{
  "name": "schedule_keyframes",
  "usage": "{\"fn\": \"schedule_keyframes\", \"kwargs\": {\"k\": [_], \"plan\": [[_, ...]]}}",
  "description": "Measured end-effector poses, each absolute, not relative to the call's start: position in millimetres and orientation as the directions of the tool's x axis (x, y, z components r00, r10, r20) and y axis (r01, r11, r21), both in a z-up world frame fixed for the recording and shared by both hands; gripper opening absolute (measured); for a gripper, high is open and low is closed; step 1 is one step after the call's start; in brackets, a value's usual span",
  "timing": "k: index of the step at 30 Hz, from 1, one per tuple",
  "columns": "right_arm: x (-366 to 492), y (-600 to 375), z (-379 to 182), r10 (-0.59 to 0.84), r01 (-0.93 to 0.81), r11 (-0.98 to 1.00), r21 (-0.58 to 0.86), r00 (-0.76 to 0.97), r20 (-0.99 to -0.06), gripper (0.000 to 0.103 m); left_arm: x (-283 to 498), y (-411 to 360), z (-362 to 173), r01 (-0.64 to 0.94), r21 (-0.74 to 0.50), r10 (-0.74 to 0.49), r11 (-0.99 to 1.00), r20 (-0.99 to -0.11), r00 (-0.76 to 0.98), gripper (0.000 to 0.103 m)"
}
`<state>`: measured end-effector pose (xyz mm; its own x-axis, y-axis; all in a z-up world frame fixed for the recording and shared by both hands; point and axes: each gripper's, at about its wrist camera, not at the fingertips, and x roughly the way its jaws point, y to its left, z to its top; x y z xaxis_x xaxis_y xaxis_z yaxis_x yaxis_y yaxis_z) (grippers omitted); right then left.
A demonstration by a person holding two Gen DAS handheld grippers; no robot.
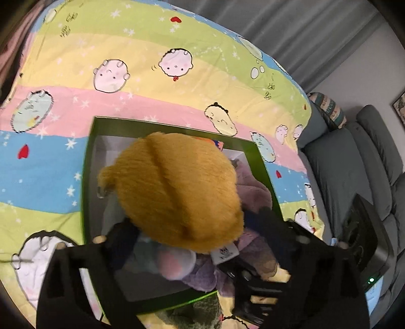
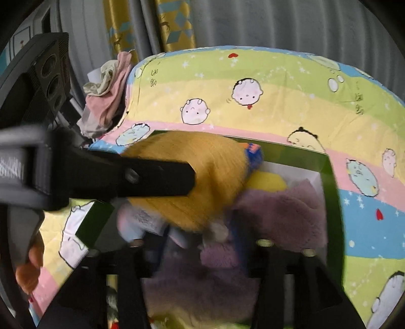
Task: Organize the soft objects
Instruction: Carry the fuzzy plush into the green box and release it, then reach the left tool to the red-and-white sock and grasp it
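An orange plush toy lies on top of the green-rimmed box, over purple plush items inside it. My left gripper stands open wide around the toy's near end, and its pads do not press on the fur. In the right wrist view one black finger of the left gripper lies along the orange plush toy. My right gripper is open low over the purple plush in the green-rimmed box. This view is blurred. Nothing is gripped.
The box rests on a striped cartoon blanket over a bed. A grey sofa stands to the right of it. A pile of clothes lies at the bed's far left corner, with grey curtains behind. A hand is at lower left.
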<state>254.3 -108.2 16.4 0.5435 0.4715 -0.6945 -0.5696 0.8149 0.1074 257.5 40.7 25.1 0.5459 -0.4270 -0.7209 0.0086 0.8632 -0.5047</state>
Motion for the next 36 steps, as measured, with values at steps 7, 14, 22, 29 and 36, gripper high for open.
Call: {"fn": "schedule_keyframes", "kwargs": {"k": [7, 14, 22, 29, 36], "plan": [[221.0, -140.2, 36.6, 0.472, -0.55, 0.828, 0.11, 0.579, -0.665, 0.061, 232.1, 50.9, 55.6, -0.015, -0.487, -0.388, 0.873, -0.714, 0.583, 0.102], [181.7, -173.4, 46.0, 0.48, -0.53, 0.838, 0.132, 0.6, -0.64, 0.061, 180.3, 59.3, 93.0, 0.024, -0.431, -0.343, 0.902, -0.681, 0.648, 0.102], [128.4, -191.1, 40.2, 0.511, -0.535, 0.827, 0.173, 0.587, -0.629, 0.062, 117.6, 58.0, 77.5, 0.03, -0.432, -0.35, 0.901, -0.686, 0.637, 0.102], [93.3, -186.1, 19.0, 0.546, -0.567, 0.798, 0.205, 0.536, -0.643, 0.062, 73.6, 53.0, 25.7, 0.044, -0.444, -0.374, 0.895, -0.695, 0.614, 0.102], [80.7, -167.9, -18.7, 0.533, -0.55, 0.802, 0.233, 0.483, -0.695, 0.062, 63.7, 40.7, -8.5, 0.138, -0.457, -0.437, 0.879, -0.656, 0.615, 0.102]]}}
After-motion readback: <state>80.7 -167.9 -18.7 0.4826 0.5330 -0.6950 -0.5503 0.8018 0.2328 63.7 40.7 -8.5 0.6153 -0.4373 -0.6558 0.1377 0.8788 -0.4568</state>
